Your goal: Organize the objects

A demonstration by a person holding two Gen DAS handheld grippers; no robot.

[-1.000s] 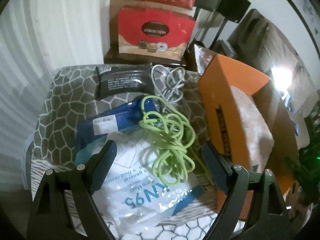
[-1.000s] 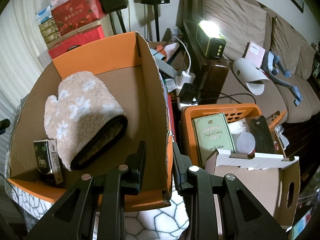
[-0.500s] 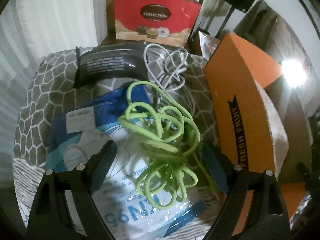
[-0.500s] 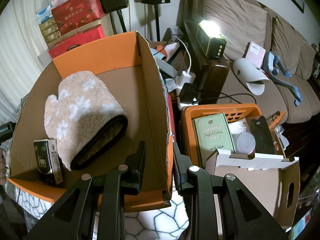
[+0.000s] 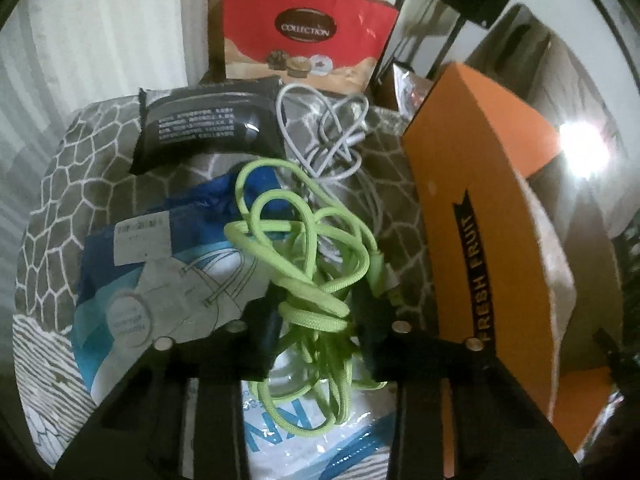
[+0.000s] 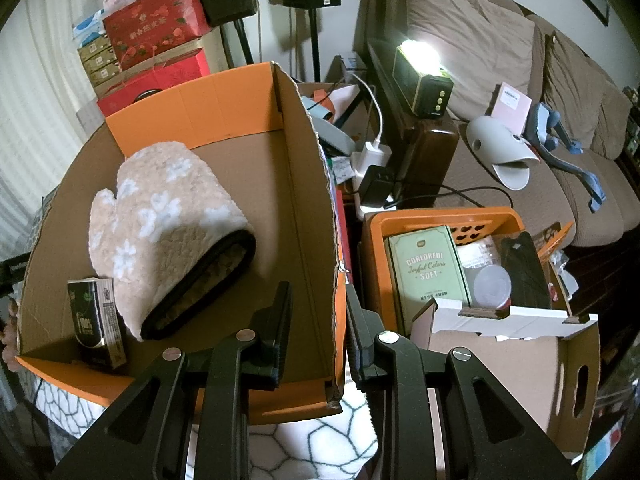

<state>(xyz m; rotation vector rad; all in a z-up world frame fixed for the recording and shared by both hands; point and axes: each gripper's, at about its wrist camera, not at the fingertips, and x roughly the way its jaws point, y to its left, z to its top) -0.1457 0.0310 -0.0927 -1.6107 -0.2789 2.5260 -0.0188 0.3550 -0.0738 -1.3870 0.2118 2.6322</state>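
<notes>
1. While the left gripper (image 5: 316,312) sits low over the patterned blanket (image 5: 92,160), its jaws have just been closing, and the bundle of lime-green cord (image 5: 316,280) is right between them, pinched at the middle of the tangle.
2. That green cord lies on top of a blue-and-white mask packet (image 5: 168,280), with loops spilling towards the camera over the packet's big blue letters.
3. Just beyond it, a grey-white cable (image 5: 332,136) is coiled loosely on the blanket, and a black pouch with white print (image 5: 208,124) lies beside that, further left.
4. At the right of the left wrist view stands the orange cardboard box (image 5: 472,220), its side lettered "FRESH FRUIT".
5. Over to the right gripper (image 6: 318,328): its jaws are clamped on the box's near right wall, one finger inside, one outside.
6. Inside the box, a fluffy pink oven mitt with white flowers (image 6: 168,216) lies on the floor, and a small dark packet (image 6: 98,320) stands in the near left corner, touching the mitt.
7. Right of the box, an orange plastic basket (image 6: 444,216) holds a pale green carton (image 6: 428,268) and a clear lidded tub (image 6: 490,284).
8. Behind it all, a lit lamp (image 6: 424,76) glares beside the brown sofa (image 6: 480,48).
</notes>
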